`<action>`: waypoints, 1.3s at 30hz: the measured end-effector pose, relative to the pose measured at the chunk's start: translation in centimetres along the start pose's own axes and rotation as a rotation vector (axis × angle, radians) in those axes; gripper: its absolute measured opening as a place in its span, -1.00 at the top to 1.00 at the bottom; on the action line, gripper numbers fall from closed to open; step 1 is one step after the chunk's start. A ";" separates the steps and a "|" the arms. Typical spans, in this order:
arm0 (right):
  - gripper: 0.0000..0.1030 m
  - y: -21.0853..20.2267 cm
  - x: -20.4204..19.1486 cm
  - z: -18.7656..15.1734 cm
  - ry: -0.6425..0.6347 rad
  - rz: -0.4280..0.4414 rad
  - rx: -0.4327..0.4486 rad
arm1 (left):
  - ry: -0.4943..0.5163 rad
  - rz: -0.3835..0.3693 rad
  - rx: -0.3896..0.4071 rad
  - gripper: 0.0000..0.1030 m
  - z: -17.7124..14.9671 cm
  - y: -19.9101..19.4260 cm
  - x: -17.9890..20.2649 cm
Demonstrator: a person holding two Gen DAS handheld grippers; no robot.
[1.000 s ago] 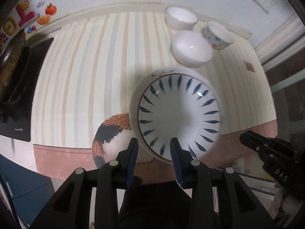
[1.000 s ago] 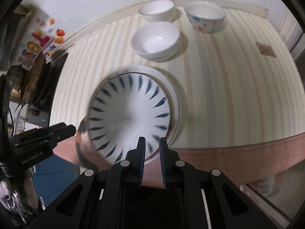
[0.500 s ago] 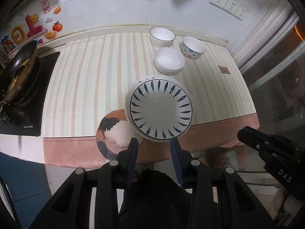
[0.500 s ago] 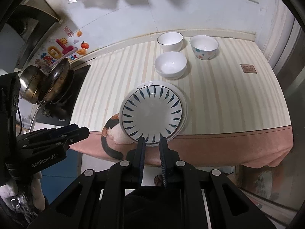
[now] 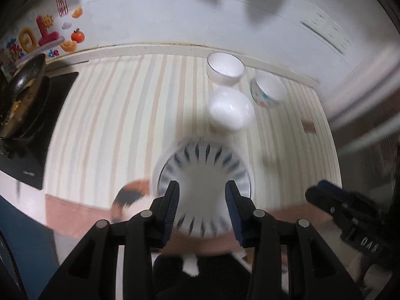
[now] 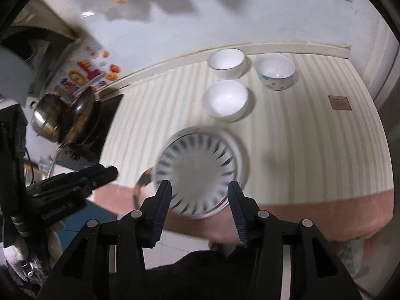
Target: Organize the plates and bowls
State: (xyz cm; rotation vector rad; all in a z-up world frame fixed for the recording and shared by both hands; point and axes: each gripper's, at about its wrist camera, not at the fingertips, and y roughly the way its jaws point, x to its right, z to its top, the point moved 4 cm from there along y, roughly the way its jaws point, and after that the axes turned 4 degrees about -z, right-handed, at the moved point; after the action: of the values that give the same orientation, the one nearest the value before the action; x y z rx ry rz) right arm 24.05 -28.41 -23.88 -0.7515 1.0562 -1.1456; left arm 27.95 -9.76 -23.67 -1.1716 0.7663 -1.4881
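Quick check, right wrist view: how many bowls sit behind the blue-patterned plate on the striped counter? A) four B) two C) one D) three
D: three bowls stand behind the blue-patterned plate: a plain white bowl nearest it, a dark-rimmed white bowl and a spotted bowl by the wall.

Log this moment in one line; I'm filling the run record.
left gripper: opening, empty | right gripper: opening, empty | blue-leaf plate: stacked on white plate, counter edge | three bowls: unsorted behind

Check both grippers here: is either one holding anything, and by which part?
Nothing is held. The left gripper and right gripper are opening with empty jaws above the blue-patterned plate.
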 end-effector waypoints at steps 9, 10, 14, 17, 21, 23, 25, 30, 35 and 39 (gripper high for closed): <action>0.03 12.7 7.4 11.7 0.038 -0.003 -0.093 | -0.116 0.017 -0.170 0.31 9.8 15.7 -0.3; 0.04 14.2 8.0 12.5 0.044 0.001 -0.113 | -0.125 0.011 -0.199 0.31 10.3 17.5 -0.5; 0.11 20.3 9.5 15.2 0.071 0.047 -0.193 | -0.138 -0.024 -0.253 0.34 11.1 22.0 -0.3; 0.65 23.8 9.6 16.0 0.064 0.062 -0.238 | -0.118 -0.016 -0.227 0.42 11.6 22.5 0.6; 0.68 25.2 9.7 16.5 0.036 0.041 -0.229 | -0.092 -0.008 -0.210 0.44 11.6 22.0 1.5; 0.69 25.1 10.0 16.4 0.036 0.036 -0.227 | -0.076 -0.011 -0.202 0.44 11.5 21.4 2.3; 0.69 24.5 10.3 16.1 0.047 0.048 -0.230 | -0.058 -0.017 -0.191 0.44 11.2 20.5 3.1; 0.69 20.6 11.2 15.0 0.022 0.038 -0.190 | 0.006 -0.032 -0.166 0.44 9.1 18.0 6.4; 0.68 16.1 12.7 12.2 0.020 0.027 -0.171 | 0.040 -0.076 -0.156 0.44 6.6 15.6 9.2; 0.68 13.4 14.2 9.7 0.037 0.017 -0.167 | 0.066 -0.096 -0.164 0.44 5.0 14.9 10.9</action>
State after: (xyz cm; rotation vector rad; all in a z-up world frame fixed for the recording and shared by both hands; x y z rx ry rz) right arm 38.64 -38.84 -36.30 -0.8536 1.1979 -1.0687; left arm 37.97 -23.45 -32.64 -1.3030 0.9014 -1.5727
